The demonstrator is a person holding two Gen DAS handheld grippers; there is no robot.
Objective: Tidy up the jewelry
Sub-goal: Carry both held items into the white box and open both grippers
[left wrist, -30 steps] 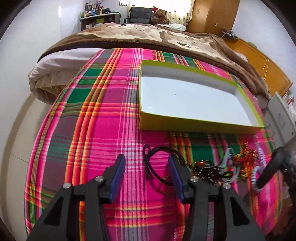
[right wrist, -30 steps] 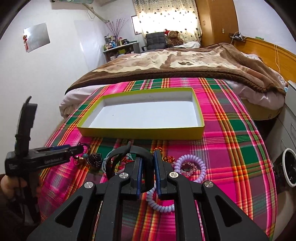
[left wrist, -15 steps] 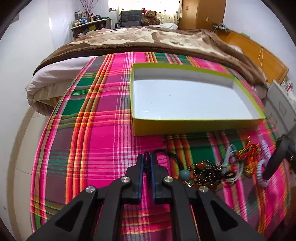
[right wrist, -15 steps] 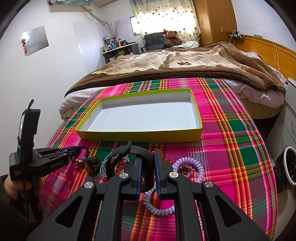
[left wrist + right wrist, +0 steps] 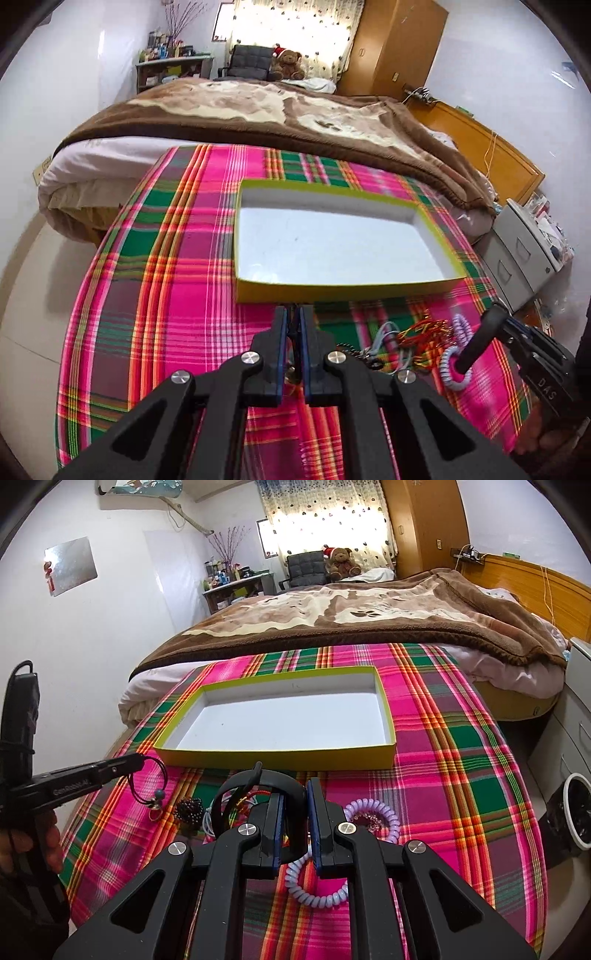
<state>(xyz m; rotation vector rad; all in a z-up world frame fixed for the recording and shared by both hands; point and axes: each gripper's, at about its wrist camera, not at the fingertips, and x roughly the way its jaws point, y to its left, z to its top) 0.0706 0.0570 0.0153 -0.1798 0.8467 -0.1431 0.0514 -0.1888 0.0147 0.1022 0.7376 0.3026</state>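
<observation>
My left gripper [image 5: 293,314] is shut on a black cord necklace [image 5: 157,788] with a teal bead, which hangs from its tips [image 5: 138,762] just above the plaid cloth. Straight ahead lies the yellow-green box [image 5: 332,288] with a white, bare floor. My right gripper [image 5: 295,794] is shut on a black curved band [image 5: 255,784] over the jewelry pile. That pile holds a purple coil bracelet [image 5: 369,812], a dark bead cluster [image 5: 190,808], red-gold cords [image 5: 424,332] and a pale blue cord [image 5: 384,336]. The left wrist view shows the right gripper [image 5: 506,323] at the right edge.
The pink and green plaid cloth [image 5: 166,295] covers the end of a bed with a brown blanket [image 5: 369,620] behind the box. A grey cabinet [image 5: 524,258] and a bin [image 5: 576,812] stand to the right. A person's hand [image 5: 22,849] holds the left gripper.
My left gripper closed on the black cord necklace and lifted it off the cloth toward the box. The right gripper stayed still, shut on the black band.
</observation>
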